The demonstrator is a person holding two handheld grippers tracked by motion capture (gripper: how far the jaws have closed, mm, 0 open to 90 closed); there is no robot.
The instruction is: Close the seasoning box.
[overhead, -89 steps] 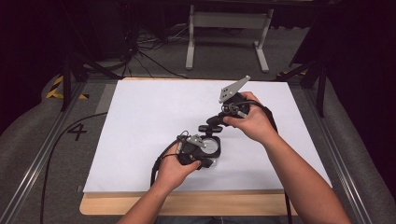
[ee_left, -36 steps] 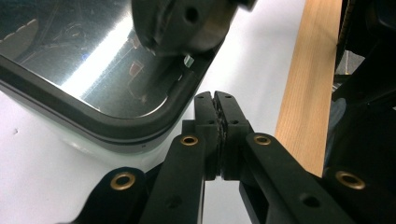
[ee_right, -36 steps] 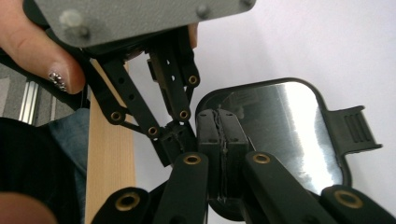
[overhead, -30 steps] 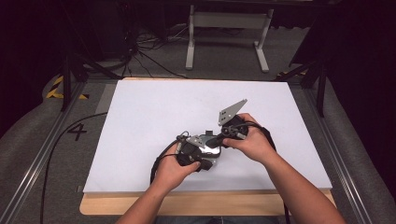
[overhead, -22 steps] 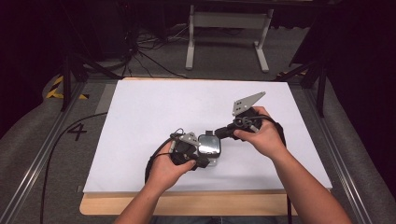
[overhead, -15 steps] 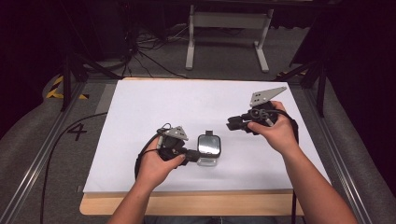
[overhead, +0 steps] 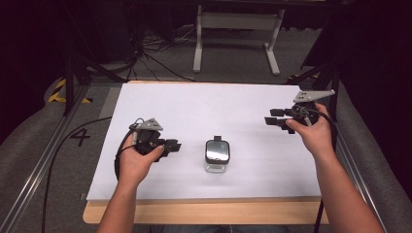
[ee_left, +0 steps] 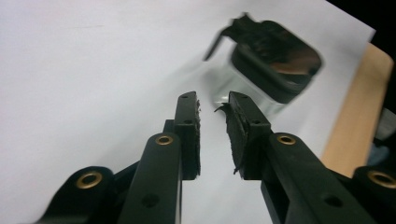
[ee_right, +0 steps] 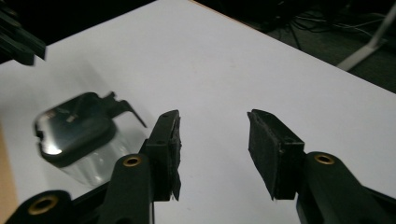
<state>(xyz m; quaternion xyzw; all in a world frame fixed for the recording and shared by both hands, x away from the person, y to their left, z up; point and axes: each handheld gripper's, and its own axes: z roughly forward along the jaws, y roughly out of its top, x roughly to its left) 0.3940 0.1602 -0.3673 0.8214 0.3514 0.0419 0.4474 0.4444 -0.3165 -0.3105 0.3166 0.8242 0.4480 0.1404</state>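
Two grippers are seen over one white sheet [overhead: 233,104] that covers most of a wooden table [overhead: 204,213], and one small clear jar [overhead: 216,154] with a dark, glossy lid is stood upright on that sheet near its front edge, roughly midway between the two hands.

The left gripper [overhead: 171,145] is held in the person's left hand [overhead: 136,162] just above the sheet, left of the jar and apart from it, with its jaws pointed toward the jar. In the left gripper view the two black jaws are seen parted by a narrow gap, with nothing between them; the worn pads [ee_left: 238,135] are frayed at their edges. The jar [ee_left: 268,63] is shown beyond the tips in that view, blurred, with a black tab projecting from its lid.

The right gripper [overhead: 277,118] is held in the right hand [overhead: 316,133] near the sheet's right edge, well apart from the jar, and one grey three-cornered plate is carried on top of it. In the right gripper view its two jaws are spread wide and empty over bare sheet, and the jar [ee_right: 77,130] is seen off to the left of them, touched by neither jaw.

One cable [overhead: 63,145] is laid across the floor at the left, beside a painted numeral 4 [overhead: 80,137].
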